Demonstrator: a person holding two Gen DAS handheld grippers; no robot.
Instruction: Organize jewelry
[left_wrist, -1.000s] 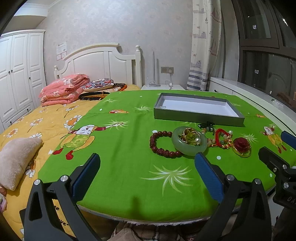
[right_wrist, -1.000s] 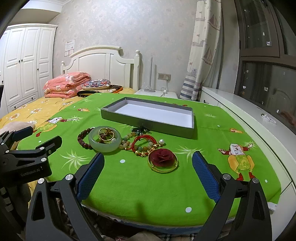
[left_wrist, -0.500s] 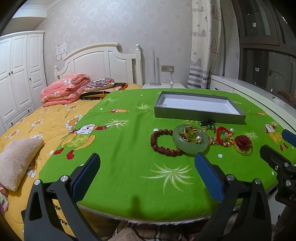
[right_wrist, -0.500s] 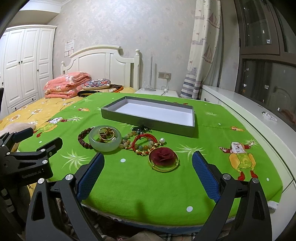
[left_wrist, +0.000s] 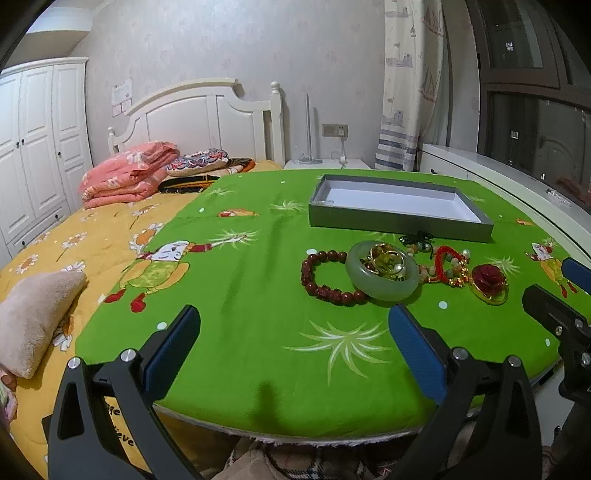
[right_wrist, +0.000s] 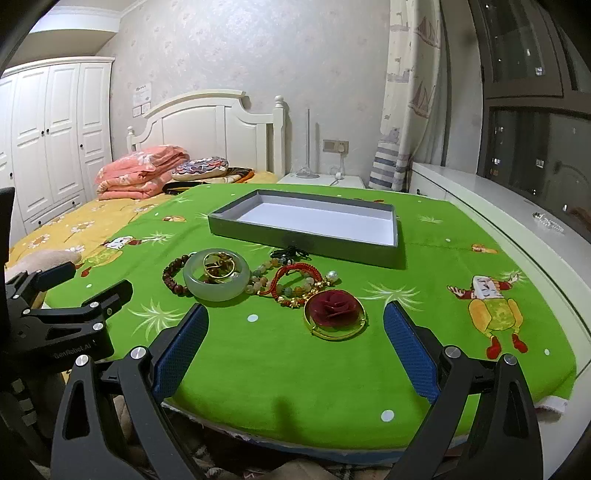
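A pile of jewelry lies on the green cloth table (right_wrist: 295, 369): a jade bangle (right_wrist: 217, 280) with gold rings inside it, a dark red bead bracelet (left_wrist: 325, 276), a red cord bracelet (right_wrist: 295, 282) and a gold-rimmed red rose brooch (right_wrist: 335, 312). An empty grey tray (right_wrist: 310, 230) stands behind them. My left gripper (left_wrist: 291, 332) is open, low at the table's near edge, the bangle (left_wrist: 382, 275) just beyond its right finger. My right gripper (right_wrist: 293, 328) is open, with the rose brooch between and just ahead of its fingertips.
A bed with a yellow sheet (left_wrist: 74, 251), folded pink quilt (left_wrist: 129, 177) and a beige pillow (left_wrist: 33, 317) lies left of the table. A white ledge (right_wrist: 517, 221) runs along the right. The left gripper shows at the left in the right wrist view (right_wrist: 70, 295).
Both grippers have edged slightly forward toward the jewelry. Nothing on the table has moved.
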